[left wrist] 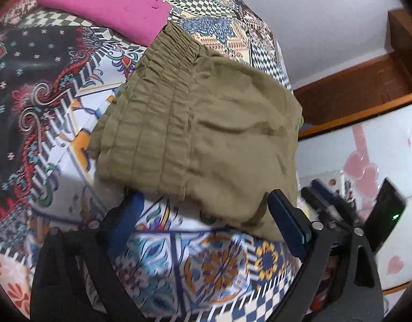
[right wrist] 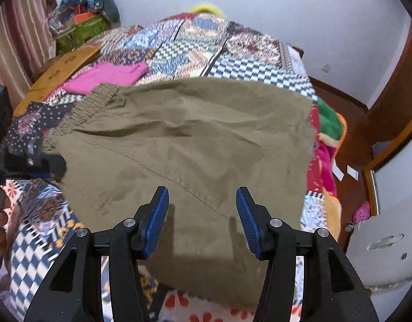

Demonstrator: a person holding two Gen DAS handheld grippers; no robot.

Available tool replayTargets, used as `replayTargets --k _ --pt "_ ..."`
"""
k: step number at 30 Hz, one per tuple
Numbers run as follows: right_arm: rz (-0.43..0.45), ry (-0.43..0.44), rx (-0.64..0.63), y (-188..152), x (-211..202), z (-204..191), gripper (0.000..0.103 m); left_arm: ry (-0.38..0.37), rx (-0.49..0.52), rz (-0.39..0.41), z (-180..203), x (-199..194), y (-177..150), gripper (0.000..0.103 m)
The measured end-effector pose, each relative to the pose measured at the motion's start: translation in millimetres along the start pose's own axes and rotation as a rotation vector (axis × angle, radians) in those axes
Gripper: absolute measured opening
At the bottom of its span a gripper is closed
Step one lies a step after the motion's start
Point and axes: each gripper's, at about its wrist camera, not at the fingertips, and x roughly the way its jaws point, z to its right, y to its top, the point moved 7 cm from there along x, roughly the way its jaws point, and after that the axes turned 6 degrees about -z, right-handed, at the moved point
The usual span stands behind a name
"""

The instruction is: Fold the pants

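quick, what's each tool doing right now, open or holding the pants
Left tool: open, holding nothing, at the edge of the khaki pants.
Right tool: open, empty, over the pants.

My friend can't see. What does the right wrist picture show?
Folded tan pants lie on a colorful patchwork bedspread. The right claw hovers open just above them, holding nothing. A folded pink cloth sits behind the pants.

My left camera sits low and close, tilted, looking along my fingers across the khaki pants (left wrist: 206, 123) toward the elastic waistband. My right camera looks from the near edge, close over them, up the patterned bedspread (right wrist: 206, 45) to the wall. Both views share the pants, the bedspread and the pink cloth (left wrist: 106, 8).
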Motion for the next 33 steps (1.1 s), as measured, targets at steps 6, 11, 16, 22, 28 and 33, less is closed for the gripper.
replayTargets --k 6,11,16,22,28,33 --pt "-0.084 0.043 -0.015 -13.8 31.3 -9.1 0.048 -0.044 -0.033 0.03 -1.8 8.6 15.9 0.102" --pt "-0.091 0.09 0.011 -17.5 30.6 -5.7 0.048 -0.03 -0.045 0.057 -1.9 13.0 30.3 0.102" --pt "-0.091 0.107 0.023 -20.7 29.8 -3.6 0.048 0.019 -0.063 0.105 -5.8 10.4 42.9 0.077" --pt "-0.092 0.1 0.014 -15.7 32.6 -3.4 0.048 0.076 -0.015 0.147 0.0 5.5 46.2 0.041" --pt "-0.102 0.068 -0.011 -11.6 28.4 -3.7 0.048 0.187 0.109 0.21 22.1 -5.4 42.7 0.032" --pt "-0.078 0.076 -0.04 -0.7 9.3 -13.4 0.048 0.257 0.148 0.269 19.9 -30.4 29.8 0.029"
